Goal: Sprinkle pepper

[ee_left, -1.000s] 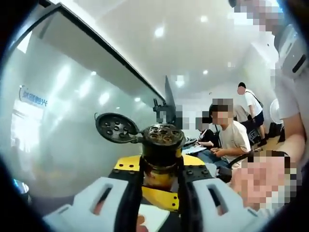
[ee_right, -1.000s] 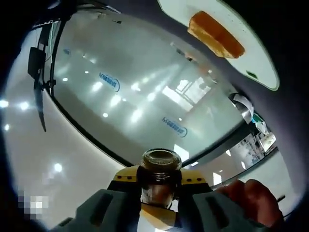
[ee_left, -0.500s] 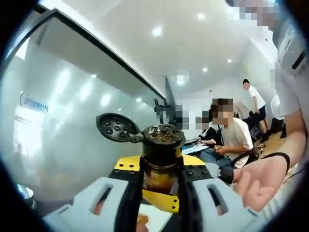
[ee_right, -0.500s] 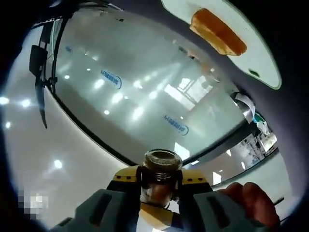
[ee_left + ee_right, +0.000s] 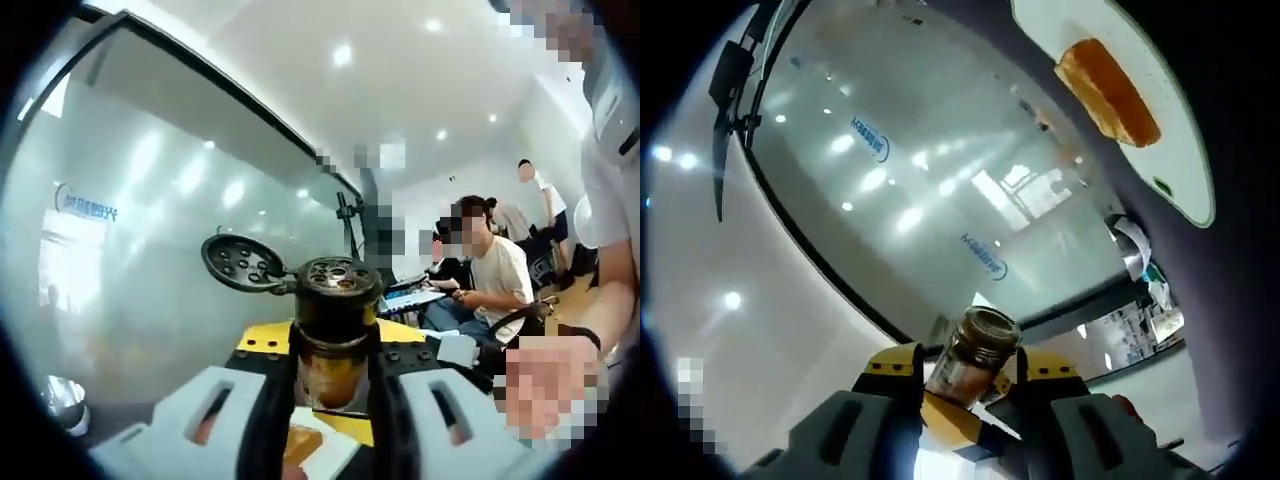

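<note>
- A frosted glass wall (image 5: 130,250) with blue lettering is the largest thing in my left gripper view; in my right gripper view it shows rolled over, under a white ceiling (image 5: 400,70) with round lights.
- In my right gripper view a white plate (image 5: 1160,130) sits on a dark table (image 5: 1240,250) at the upper right, with a slice of toast (image 5: 1108,92) lying on it.
- People sit at desks on the right of my left gripper view, and a person's hand (image 5: 545,385) is close at the lower right.
- My left gripper (image 5: 330,400) has its jaws closed on the pepper shaker (image 5: 335,320), upright between them, its holed top showing and its flip lid (image 5: 238,262) hinged open to the left.
- My right gripper (image 5: 965,400) has its jaws clamped on a second jar (image 5: 968,360), which leans to the right between them; its mouth is open.
</note>
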